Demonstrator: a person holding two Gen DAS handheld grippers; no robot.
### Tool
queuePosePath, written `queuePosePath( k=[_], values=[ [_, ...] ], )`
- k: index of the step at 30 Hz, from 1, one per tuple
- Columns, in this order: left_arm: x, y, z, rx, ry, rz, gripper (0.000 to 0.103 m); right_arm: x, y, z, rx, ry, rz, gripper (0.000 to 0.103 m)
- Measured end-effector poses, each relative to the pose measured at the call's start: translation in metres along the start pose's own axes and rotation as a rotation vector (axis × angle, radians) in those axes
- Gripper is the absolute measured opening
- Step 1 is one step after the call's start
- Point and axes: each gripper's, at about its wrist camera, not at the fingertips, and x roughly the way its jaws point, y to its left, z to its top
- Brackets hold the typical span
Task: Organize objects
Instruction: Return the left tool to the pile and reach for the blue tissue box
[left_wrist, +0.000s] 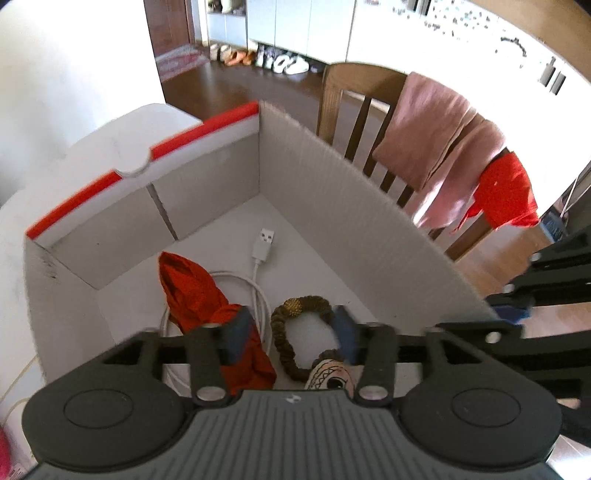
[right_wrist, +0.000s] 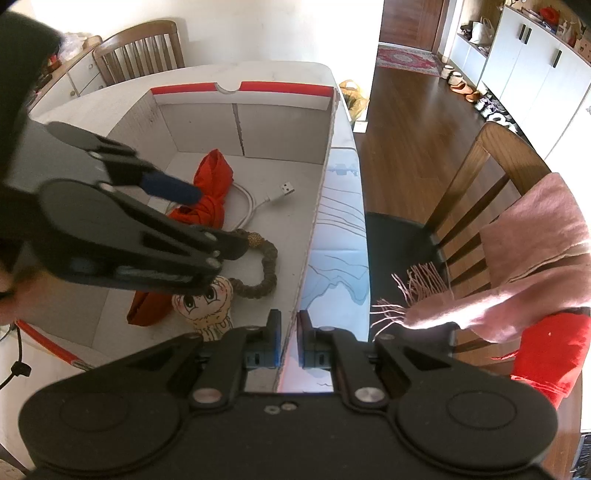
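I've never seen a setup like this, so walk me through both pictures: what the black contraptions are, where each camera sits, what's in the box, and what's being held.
Each black contraption is a hand-held two-finger gripper with a camera looking along its fingers. One picture comes from the left gripper, which hangs open over a white cardboard box. The other comes from the right gripper, shut on the box's side wall, apparently steadying it. Inside the box lie a red cloth, a white USB cable, a brown braided loop and a small cartoon-face doll. The left gripper holds nothing. Beside the table, a chair carries a pink scarf.
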Motion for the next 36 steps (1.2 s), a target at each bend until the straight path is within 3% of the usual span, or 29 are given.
queuePosePath(
  k=[15, 25, 36],
  values=[
    [-0.105, 0.022, -0.036, -0.070, -0.184, -0.027, 0.064, -0.001, 0.006, 0.001, -0.021, 0.005, -0.020, 0.007],
    [-0.169, 0.063, -0.091, -0.181, -0.272, 0.048, 0.073, -0.002, 0.008, 0.001, -0.031, 0.008, -0.039, 0.007],
    [-0.223, 0.114, -0.161, -0.331, -0.321, 0.185, 0.083, 0.002, 0.009, 0.003, -0.024, 0.020, -0.045, 0.007]
  ],
)
